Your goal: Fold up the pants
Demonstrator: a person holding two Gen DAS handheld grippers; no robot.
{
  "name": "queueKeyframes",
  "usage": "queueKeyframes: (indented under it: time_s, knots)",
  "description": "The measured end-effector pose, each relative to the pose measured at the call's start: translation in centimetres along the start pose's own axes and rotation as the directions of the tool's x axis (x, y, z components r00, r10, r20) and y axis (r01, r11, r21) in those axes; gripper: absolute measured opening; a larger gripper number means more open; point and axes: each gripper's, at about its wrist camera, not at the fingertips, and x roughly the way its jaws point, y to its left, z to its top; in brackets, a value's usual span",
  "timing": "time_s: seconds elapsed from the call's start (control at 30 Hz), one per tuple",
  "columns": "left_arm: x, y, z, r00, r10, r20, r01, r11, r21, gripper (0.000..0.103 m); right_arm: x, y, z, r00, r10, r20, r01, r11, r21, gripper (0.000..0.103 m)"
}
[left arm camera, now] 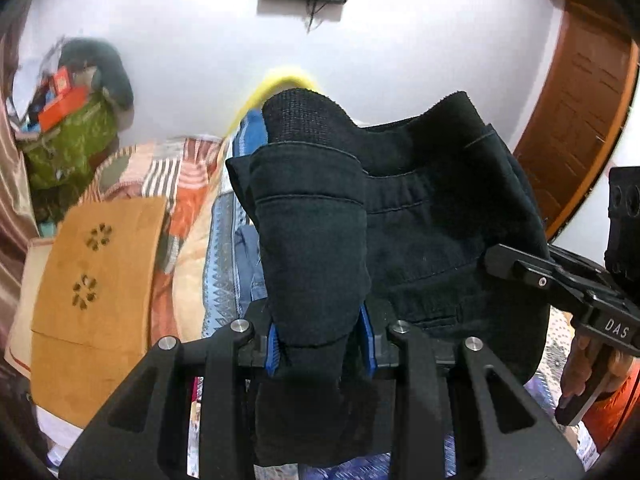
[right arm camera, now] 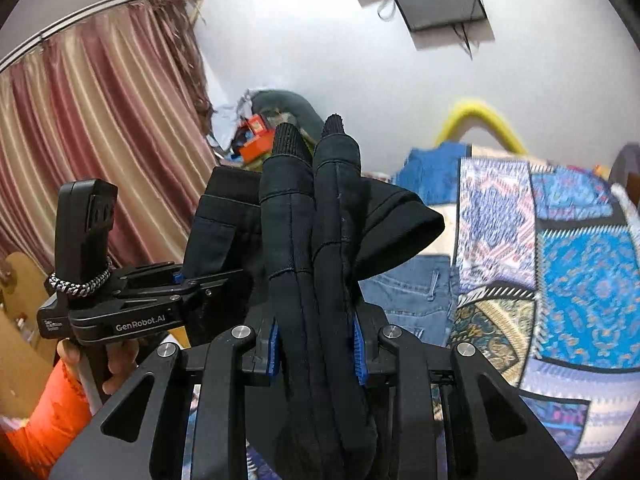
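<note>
Dark navy pants (left arm camera: 424, 216) hang lifted between both grippers, above the bed. My left gripper (left arm camera: 322, 340) is shut on a bunched fold of the pants, its blue pads pressed against the cloth on both sides. My right gripper (right arm camera: 316, 350) is shut on several thick layers of the same pants (right arm camera: 316, 240), which stand up in front of the lens. In the left wrist view the right gripper (left arm camera: 520, 270) comes in from the right and grips the pants' far edge. In the right wrist view the left gripper (right arm camera: 192, 284) shows at the left, clamped on the cloth.
A patterned bedspread (right arm camera: 560, 248) covers the bed, with blue jeans (right arm camera: 416, 280) lying on it. An orange-brown wooden board (left arm camera: 96, 280) stands at the left. A cluttered pile with a green bag (left arm camera: 68, 140) sits by the white wall. Curtains (right arm camera: 88, 152) hang left, a wooden door (left arm camera: 580, 120) right.
</note>
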Motion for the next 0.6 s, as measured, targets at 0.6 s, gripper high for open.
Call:
queueKeyframes:
  time_s: [0.6]
  knots:
    - [18.2, 6.8, -3.8, 0.971, -0.021, -0.236, -0.002, 0.995, -0.096, 0.056, 12.0, -10.3, -3.8, 0.936, -0.131, -0.325, 0.153, 0.987, 0.043, 0.03]
